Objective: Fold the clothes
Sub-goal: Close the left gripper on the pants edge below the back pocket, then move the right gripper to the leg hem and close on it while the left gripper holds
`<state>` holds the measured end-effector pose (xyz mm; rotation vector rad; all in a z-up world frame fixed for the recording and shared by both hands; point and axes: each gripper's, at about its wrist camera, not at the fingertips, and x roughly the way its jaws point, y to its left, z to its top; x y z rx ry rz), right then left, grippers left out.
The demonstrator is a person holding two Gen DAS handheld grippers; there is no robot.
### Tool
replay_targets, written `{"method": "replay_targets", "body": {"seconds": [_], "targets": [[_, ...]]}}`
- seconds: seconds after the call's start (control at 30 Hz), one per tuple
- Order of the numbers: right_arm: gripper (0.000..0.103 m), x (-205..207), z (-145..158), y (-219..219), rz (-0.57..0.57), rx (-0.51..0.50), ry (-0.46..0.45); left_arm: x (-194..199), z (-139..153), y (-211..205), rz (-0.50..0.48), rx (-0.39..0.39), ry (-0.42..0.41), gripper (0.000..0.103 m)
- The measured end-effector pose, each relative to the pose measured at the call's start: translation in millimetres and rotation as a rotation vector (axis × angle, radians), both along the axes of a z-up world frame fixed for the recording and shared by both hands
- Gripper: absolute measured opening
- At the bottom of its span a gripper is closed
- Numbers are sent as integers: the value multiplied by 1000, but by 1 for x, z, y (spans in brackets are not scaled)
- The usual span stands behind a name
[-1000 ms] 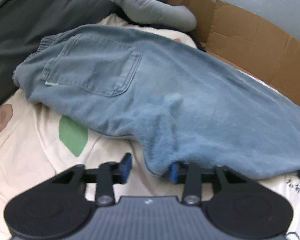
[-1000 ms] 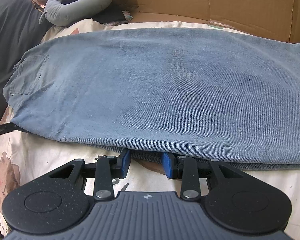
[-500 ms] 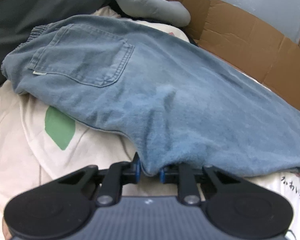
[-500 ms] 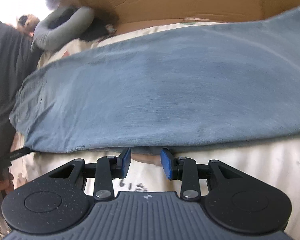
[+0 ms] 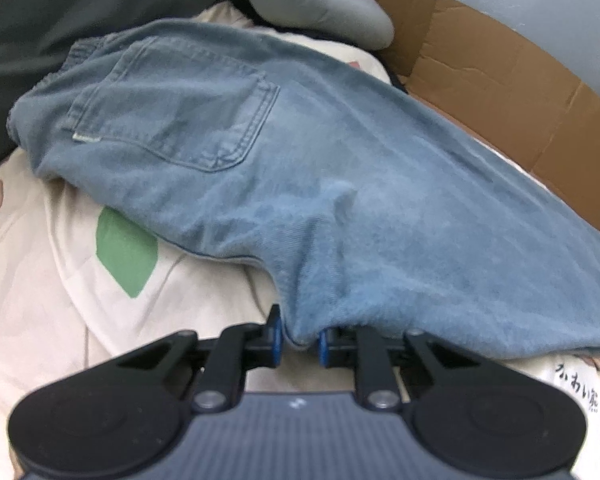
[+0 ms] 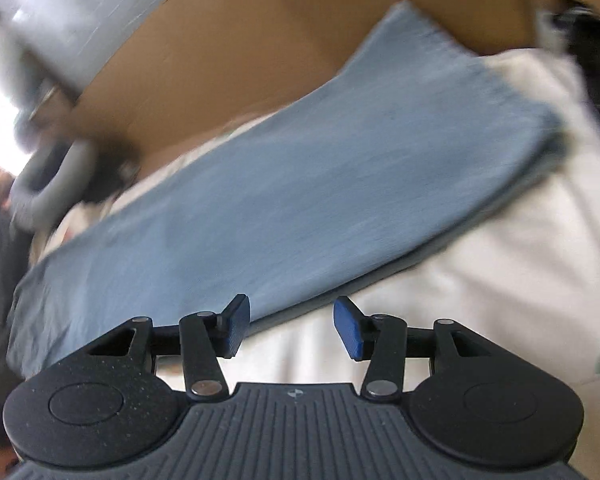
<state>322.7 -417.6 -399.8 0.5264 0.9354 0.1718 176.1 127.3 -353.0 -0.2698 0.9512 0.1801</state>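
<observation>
Light blue jeans (image 5: 340, 184) lie across a cream bedsheet (image 5: 40, 300), back pocket (image 5: 172, 108) up and waistband at the far left. My left gripper (image 5: 299, 338) is shut on a bunch of the jeans' near edge, close to the crotch. In the blurred, tilted right wrist view the legs of the jeans (image 6: 280, 208) stretch away to the hem at the upper right. My right gripper (image 6: 290, 328) is open at the near edge of the legs, with nothing between its blue pads (image 6: 350, 328).
Flattened brown cardboard (image 5: 500, 92) stands along the far side of the bed. A grey neck pillow (image 5: 312, 4) and dark bedding (image 5: 60, 12) lie at the head end. The sheet carries a green patch (image 5: 126, 252) and printed writing (image 5: 578, 386).
My left gripper closed on the jeans' edge and holds it bunched. My right gripper opened wider and swung right along the legs, its view now tilted and blurred.
</observation>
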Motion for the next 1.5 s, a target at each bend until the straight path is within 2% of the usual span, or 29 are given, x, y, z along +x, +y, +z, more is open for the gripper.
{"method": "replay_targets", "body": {"seconds": [0.2,0.47,0.67,0.93,1.27,1.33,1.4,1.43,1.47,1.5], "targets": [[54,1,-8,-39,-169,19,-3,5,-7,0,15,-14,21,19],[53,0,-27,-80,-391,90,1,9,-20,0,18,-7,-19,26],[53,13,-34,-96,-500,143,-23,10,-26,0,20,-22,-34,20],[52,22,-43,-104,-576,190,-62,16,-32,-1,36,-36,-30,19],[50,40,-53,-110,-586,211,-110,19,-35,-4,42,-24,-21,18],[46,41,-55,-112,-575,207,-113,20,-36,-5,46,-22,-22,18],[35,42,-56,-115,-565,202,-111,21,-37,-5,47,-22,-24,18],[22,43,-57,-116,-561,195,-105,21,-38,-5,48,-22,-26,18],[15,44,-57,-117,-557,200,-103,20,-39,-5,50,-23,-28,18],[12,45,-57,-118,-552,205,-102,20,-39,-7,53,-18,-28,18]]}}
